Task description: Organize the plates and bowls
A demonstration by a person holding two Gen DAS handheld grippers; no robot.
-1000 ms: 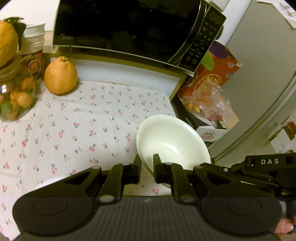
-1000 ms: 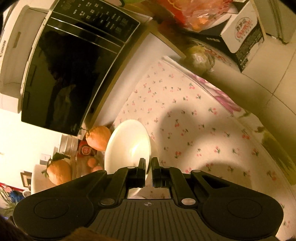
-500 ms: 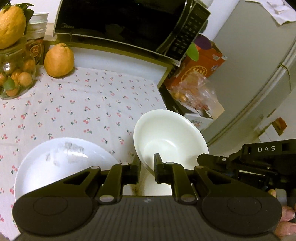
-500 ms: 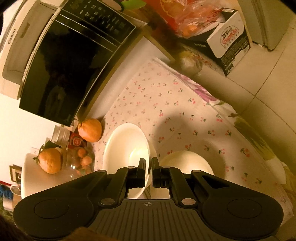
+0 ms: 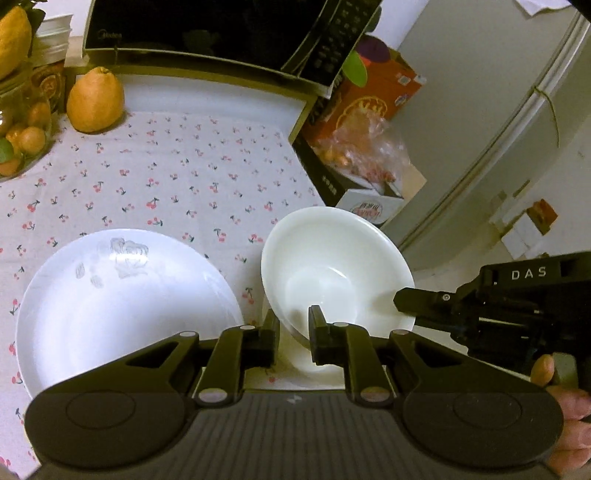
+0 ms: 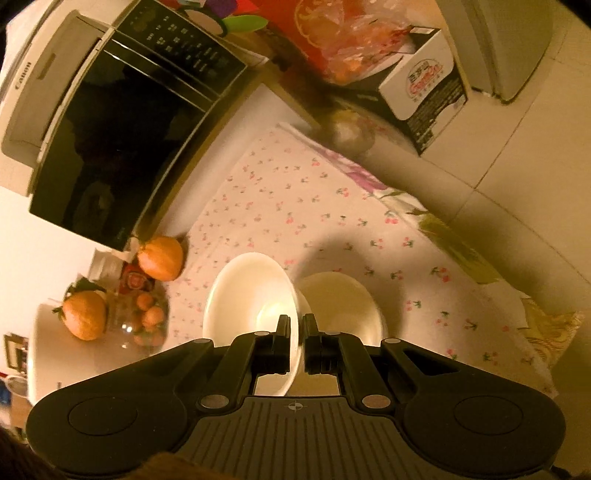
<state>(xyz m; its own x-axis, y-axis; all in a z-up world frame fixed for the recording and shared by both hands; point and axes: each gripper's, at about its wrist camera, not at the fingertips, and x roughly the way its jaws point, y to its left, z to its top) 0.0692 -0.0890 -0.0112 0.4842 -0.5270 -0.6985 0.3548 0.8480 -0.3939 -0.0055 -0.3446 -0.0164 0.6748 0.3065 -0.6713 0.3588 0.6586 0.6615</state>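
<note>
Left wrist view: my left gripper (image 5: 293,332) clamps its fingers (image 5: 271,334) on the near rim of the white bowl (image 5: 334,273), one finger outside the wall, the other inside. My right gripper (image 5: 400,295) enters from the right (body marked "DAS") and its tip meets the same bowl's right rim; a hand (image 5: 569,424) shows at the lower right corner. The bowl tilts toward the camera above a second white bowl (image 5: 314,363), of which only a sliver shows beneath it. A large white plate (image 5: 122,306) lies flat on the bench (image 5: 184,177) just left of the bowls, on a cherry-print cloth. Behind: a microwave (image 5: 221,29), an orange fruit (image 5: 95,105), a glass jar of small fruit (image 5: 22,136), and an orange carton (image 5: 373,103) off the bench's right edge.

Right wrist view: my right gripper (image 6: 295,341) pinches the thin rim of the white bowl (image 6: 247,295) between nearly closed fingers (image 6: 282,343). The second bowl (image 6: 343,306) sits on the cloth just to the right, partly behind the held one; whether the two touch I cannot tell.
</note>
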